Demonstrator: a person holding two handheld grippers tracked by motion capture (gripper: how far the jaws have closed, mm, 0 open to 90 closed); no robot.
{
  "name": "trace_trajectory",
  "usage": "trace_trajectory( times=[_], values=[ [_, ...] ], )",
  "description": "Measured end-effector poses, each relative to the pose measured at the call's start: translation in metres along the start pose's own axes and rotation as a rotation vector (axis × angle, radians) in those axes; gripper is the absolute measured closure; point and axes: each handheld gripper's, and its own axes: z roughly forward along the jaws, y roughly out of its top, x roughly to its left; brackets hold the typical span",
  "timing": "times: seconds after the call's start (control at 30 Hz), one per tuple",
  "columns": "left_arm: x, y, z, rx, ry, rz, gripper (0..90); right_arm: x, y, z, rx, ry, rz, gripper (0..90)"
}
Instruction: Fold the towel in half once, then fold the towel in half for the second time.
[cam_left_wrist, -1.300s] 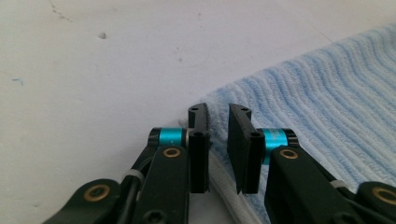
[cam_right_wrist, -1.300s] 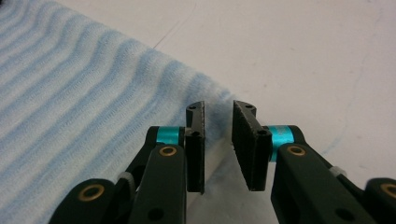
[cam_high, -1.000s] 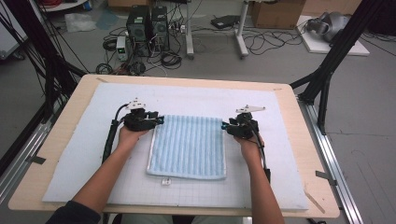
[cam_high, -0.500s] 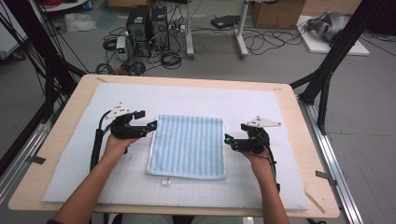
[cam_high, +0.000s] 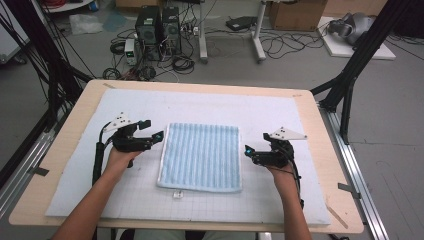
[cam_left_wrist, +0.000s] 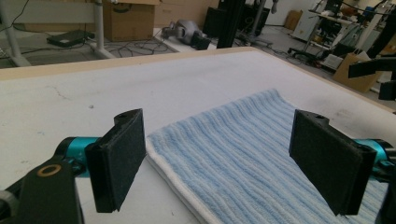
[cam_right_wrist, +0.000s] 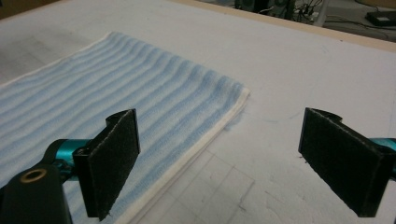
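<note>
Folded towel (cam_high: 201, 156) lies flat, side edges free beside both wide-jawed grippers.

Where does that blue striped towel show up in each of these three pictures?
High view: the blue striped towel lies flat at the centre of the white mat.
Left gripper view: it spreads across the lower right, between the jaws.
Right gripper view: it covers the left half.
Shared landmark: the towel's white hem, seen in all three views.

Both tools (cam_high: 159, 136) (cam_high: 248, 151) released the towel (cam_high: 201, 156), moving apart.
</note>
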Motion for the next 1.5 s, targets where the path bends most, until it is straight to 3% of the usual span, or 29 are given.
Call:
trace_trajectory(
  times=[0.33,0.93,1.2,1.5],
  values=[
    [0.0,-0.001,0.002,0.021,0.018,0.008,20.1,-0.002,-0.001,-0.001,0.008,-0.007,0.009,11.4],
    [0.008,-0.004,0.005,0.035,0.028,-0.041,22.1,-0.003,-0.002,0.0,0.02,0.001,0.02,11.4],
    [0.014,0.009,0.018,0.051,0.059,-0.041,22.1,-0.003,-0.002,0.0,0.022,0.017,0.027,11.4],
    [0.027,0.013,0.043,0.135,0.104,-0.039,24.8,-0.005,-0.005,0.0,0.028,0.025,0.04,11.4]
  ],
)
